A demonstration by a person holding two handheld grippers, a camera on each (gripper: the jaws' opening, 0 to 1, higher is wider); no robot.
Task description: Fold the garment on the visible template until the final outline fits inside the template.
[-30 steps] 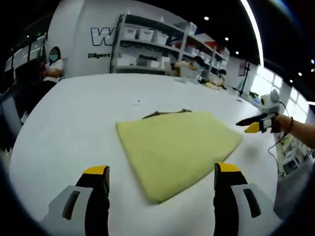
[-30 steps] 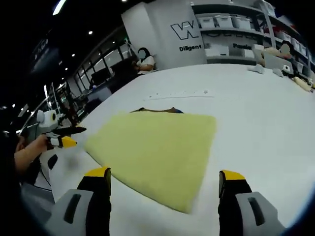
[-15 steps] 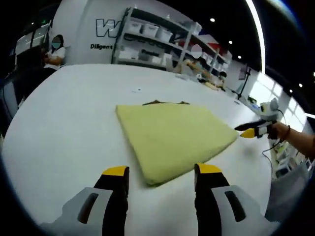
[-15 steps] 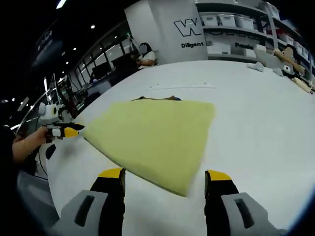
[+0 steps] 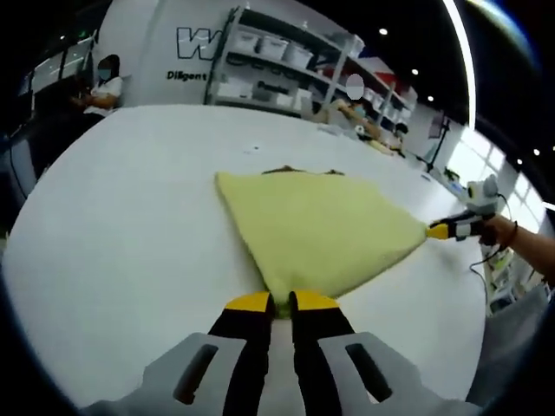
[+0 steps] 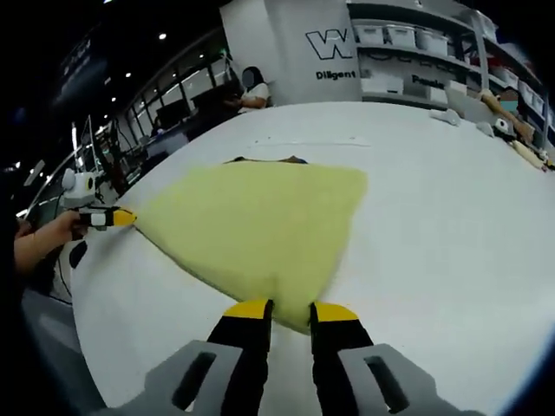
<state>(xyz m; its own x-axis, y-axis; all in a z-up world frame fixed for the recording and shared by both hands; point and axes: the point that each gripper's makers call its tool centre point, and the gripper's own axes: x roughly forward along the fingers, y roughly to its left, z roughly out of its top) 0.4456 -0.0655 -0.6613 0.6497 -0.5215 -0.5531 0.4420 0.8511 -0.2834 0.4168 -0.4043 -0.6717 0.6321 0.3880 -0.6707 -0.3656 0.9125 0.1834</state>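
A pale yellow folded garment (image 5: pixel 321 225) lies flat on the white table (image 5: pixel 113 199). In the left gripper view my left gripper (image 5: pixel 278 302) has its jaws pinched on the garment's near corner. My right gripper (image 5: pixel 444 230) shows at the garment's right corner, held by a hand. In the right gripper view the garment (image 6: pixel 260 221) spreads ahead, and my right gripper (image 6: pixel 290 312) holds its near corner between narrow jaws. My left gripper (image 6: pixel 114 217) sits at the left corner there. A dark brown strip (image 5: pixel 299 170) peeks out along the garment's far edge.
The white table (image 6: pixel 451 199) stretches wide around the garment. Shelves with white bins (image 5: pixel 269 65) stand behind the far edge. One person sits at the far side (image 6: pixel 251 87), and another (image 5: pixel 355 108) is near the shelves. A cable (image 5: pixel 486 260) hangs past the right edge.
Both grippers came forward to the garment's near corners and their jaws closed from wide apart onto the fabric. The garment itself has stayed flat in place.
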